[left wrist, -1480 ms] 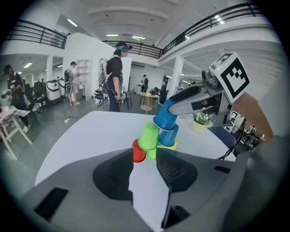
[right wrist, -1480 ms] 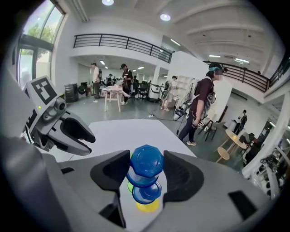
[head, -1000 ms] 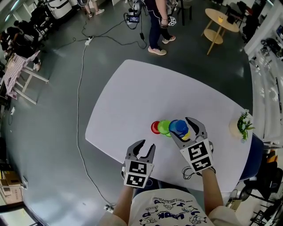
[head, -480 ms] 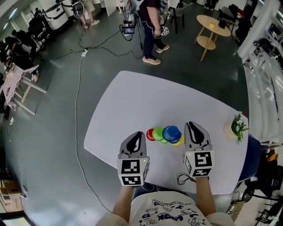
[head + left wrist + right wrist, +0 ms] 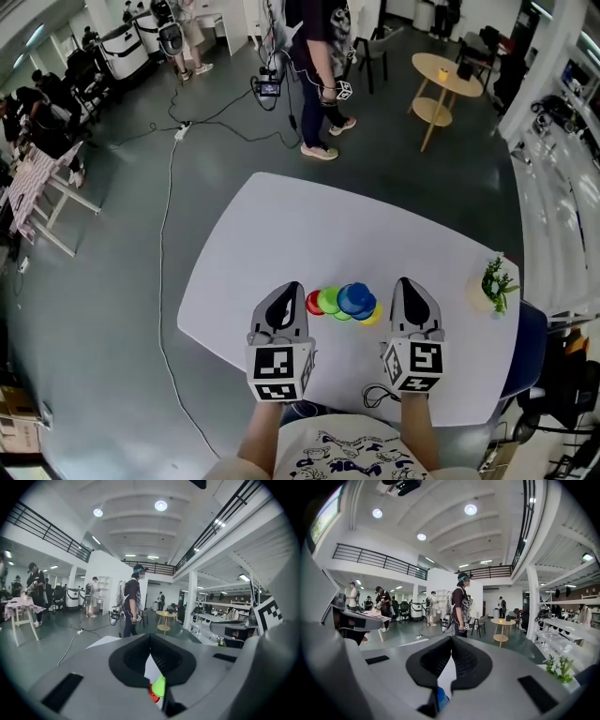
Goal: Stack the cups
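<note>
Both pairs of fingers have just been closing and now meet tip to tip with nothing between them. On the left gripper [image 5: 287, 291] the dark fingers [image 5: 129, 660] touch along their front edge. The right gripper [image 5: 405, 284] shows the same in its own view. We hold both above the near part of the worktop [image 5: 281, 216], pointing away from us.

The cups sit in a tight row between the two pairs of fingers, a little ahead of the tips. The red cup [image 5: 314, 303] is nearest the left fingers, then the green cup [image 5: 329, 301] and the blue cup [image 5: 357, 298]. The yellow cup [image 5: 374, 315] peeps out toward the right fingers. They overlap from above, so we cannot tell which are already nested.

We judge them to be small, light, stiff plastic with smooth walls. They would likely skid or tip under a sideways nudge, but a modest squeeze should not hurt them. We would pinch one wall just under the rim, one finger inside and one outside, or span the body from the side, and lift straight up before carrying across.

Ahead of the fingers, beyond the cups, the worktop is bare and gives us room to work. Its near edge lies back under the gripper bodies, so we should set nothing down behind the fingers. A cable [image 5: 379, 395] loops there behind the right fingers. A potted plant [image 5: 493, 281] stands well out to the right of the right fingers, at the worktop's edge.
</note>
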The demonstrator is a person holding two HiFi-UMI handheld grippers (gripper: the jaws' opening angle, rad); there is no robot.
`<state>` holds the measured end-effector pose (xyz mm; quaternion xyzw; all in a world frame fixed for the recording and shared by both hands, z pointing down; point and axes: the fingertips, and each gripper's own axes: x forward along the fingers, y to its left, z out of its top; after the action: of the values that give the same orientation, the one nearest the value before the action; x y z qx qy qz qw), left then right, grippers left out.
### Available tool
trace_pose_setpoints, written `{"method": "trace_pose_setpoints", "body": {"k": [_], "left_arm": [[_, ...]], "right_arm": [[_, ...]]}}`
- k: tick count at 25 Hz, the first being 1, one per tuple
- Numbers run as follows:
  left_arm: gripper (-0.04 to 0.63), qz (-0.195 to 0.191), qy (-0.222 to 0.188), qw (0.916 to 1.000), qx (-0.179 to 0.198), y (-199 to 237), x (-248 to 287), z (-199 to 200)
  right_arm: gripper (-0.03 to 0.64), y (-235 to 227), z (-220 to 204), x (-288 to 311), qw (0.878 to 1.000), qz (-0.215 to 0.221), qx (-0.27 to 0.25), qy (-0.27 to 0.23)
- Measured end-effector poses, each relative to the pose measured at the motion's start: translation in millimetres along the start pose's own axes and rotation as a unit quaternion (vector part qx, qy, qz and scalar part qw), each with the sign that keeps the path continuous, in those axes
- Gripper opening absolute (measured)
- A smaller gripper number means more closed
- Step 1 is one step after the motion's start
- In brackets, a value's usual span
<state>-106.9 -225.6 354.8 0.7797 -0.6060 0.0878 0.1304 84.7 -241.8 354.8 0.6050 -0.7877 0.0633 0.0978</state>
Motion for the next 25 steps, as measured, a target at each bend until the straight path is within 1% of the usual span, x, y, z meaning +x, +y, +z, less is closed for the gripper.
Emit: {"method": "trace_pose_setpoints", "body": {"k": [4, 7, 14, 25], "left_arm": [[0.014, 0.005, -0.007, 1.0000, 0.005, -2.9, -7.9, 7.2], [0.014, 0.002, -0.009, 1.0000, 0.001, -4.0, -12.2, 10.3], [0.014, 0.003, -0.014, 0.9998, 0.011, -10.0, -15.6, 14.3], [0.014, 0.004, -0.018, 0.9997, 0.019, -10.3, -21.9, 22.1]], "right_arm": [[0.014, 2.7, 7.1, -8.0, 1.000, -0.003, 0.009, -0.012], [0.014, 9.0, 11.8, -10.2, 1.000, 0.003, 0.005, -0.016], [0.014, 11.2, 17.0, -13.1, 1.000, 0.007, -0.002, -0.025], [0.014, 15.1, 23.3, -14.4, 1.000, 0.011, -0.008, -0.026]]}}
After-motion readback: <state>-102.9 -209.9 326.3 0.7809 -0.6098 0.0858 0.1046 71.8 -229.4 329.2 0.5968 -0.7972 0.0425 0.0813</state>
